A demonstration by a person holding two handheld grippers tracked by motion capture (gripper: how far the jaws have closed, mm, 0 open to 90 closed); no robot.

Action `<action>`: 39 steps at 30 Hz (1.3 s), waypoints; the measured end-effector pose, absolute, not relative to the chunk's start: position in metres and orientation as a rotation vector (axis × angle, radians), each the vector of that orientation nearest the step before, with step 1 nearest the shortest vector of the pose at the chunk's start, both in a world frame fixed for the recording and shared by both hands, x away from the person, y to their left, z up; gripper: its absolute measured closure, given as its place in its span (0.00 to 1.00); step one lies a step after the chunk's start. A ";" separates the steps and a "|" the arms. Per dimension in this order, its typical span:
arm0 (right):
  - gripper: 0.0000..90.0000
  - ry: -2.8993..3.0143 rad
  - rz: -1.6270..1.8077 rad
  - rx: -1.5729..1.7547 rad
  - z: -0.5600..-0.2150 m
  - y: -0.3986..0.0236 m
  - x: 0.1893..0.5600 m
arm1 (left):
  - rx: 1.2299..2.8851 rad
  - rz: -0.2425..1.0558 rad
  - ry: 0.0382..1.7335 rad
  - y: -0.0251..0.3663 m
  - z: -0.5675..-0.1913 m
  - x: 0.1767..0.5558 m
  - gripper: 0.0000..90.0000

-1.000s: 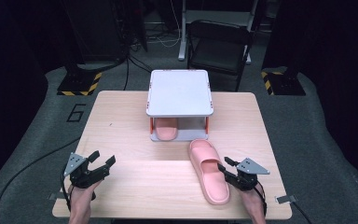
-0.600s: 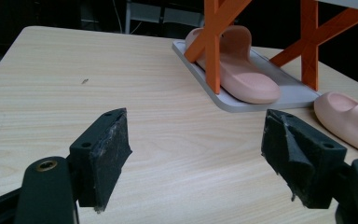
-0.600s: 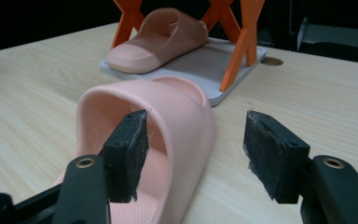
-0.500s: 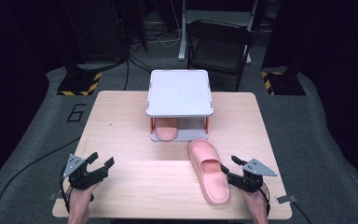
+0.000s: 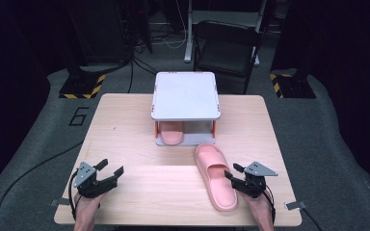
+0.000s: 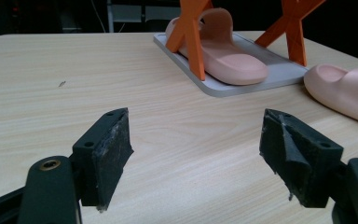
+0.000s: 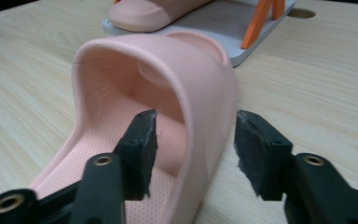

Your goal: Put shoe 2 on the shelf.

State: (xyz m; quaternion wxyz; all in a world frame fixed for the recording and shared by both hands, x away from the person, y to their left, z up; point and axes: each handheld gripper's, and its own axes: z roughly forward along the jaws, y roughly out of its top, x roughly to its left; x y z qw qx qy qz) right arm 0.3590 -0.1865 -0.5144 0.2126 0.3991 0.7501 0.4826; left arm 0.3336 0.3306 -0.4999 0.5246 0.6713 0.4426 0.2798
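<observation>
At the bench's (image 5: 139, 115) near right, your right gripper (image 5: 235, 176) has been closing, jaws straddling the loose pink slipper's (image 5: 215, 175) side wall, not yet pressing; your left gripper (image 5: 112, 169) hangs open.

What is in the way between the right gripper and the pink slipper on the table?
Nothing. The right gripper already has its fingers astride the side wall of the loose pink slipper, one inside, one outside, not yet pressing.
</observation>
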 end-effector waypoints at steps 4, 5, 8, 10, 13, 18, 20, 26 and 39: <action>0.70 2.113 1.325 1.111 -0.517 -0.182 0.365 | 1.584 0.689 1.033 0.330 -0.502 0.335 0.28; 0.70 2.113 1.325 1.111 -0.517 -0.182 0.365 | 1.584 0.689 1.033 0.330 -0.502 0.335 0.28; 0.81 2.085 1.284 1.141 -0.520 -0.177 0.368 | 1.573 0.680 1.049 0.335 -0.506 0.333 0.28; 0.83 2.088 1.269 1.157 -0.519 -0.179 0.369 | 1.587 0.669 1.060 0.338 -0.506 0.332 0.28; 0.87 2.075 1.246 1.154 -0.518 -0.177 0.368 | 1.566 0.665 1.074 0.341 -0.507 0.332 0.28; 0.93 2.075 1.254 1.139 -0.510 -0.167 0.370 | 1.556 0.671 1.082 0.340 -0.508 0.331 0.28; 0.93 2.040 1.273 1.137 -0.505 -0.160 0.372 | 1.559 0.671 1.085 0.339 -0.508 0.331 0.28; 0.92 1.963 1.247 1.143 -0.488 -0.142 0.395 | 1.565 0.659 1.087 0.342 -0.507 0.330 0.28; 0.91 1.857 1.128 1.277 -0.493 -0.113 0.459 | 1.535 0.659 1.114 0.348 -0.508 0.328 0.28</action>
